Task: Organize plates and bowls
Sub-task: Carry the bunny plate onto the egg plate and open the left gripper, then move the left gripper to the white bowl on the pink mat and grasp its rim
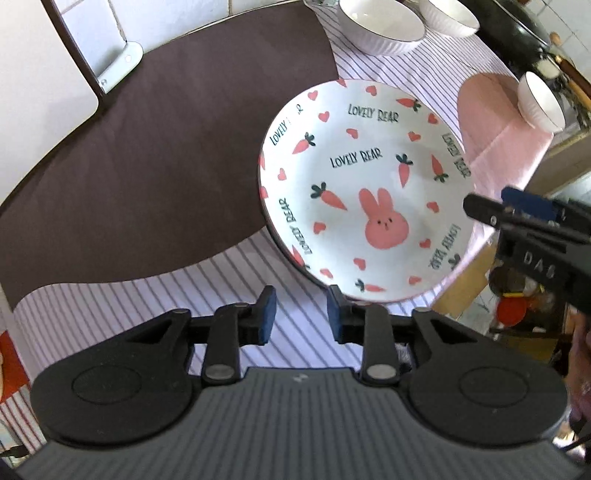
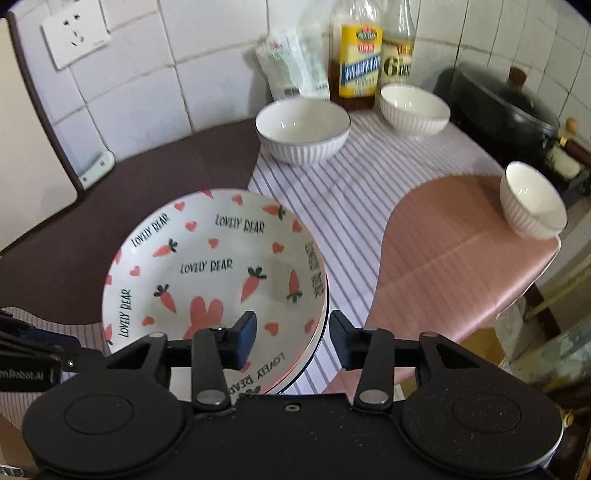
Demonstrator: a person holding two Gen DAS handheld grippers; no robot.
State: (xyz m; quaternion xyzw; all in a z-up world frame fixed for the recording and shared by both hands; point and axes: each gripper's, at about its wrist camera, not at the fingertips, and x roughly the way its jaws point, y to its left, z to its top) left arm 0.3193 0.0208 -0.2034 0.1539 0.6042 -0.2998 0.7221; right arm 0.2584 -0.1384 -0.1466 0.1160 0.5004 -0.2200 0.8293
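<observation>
A home kitchen counter: white tiled wall [image 2: 155,92] with a power socket [image 2: 75,35], bottles [image 2: 360,59] of what look like cooking condiments, a black lidded wok [image 2: 509,103], white ribbed bowls [image 2: 303,133] and striped cloth [image 2: 354,192] covering the worktop.

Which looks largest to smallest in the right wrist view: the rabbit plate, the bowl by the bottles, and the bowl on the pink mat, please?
1. Rabbit plate, clearly largest, though nearest the camera.
2. Bowl by the bottles and bowl on the pink mat: they look alike, so no ranking.
</observation>
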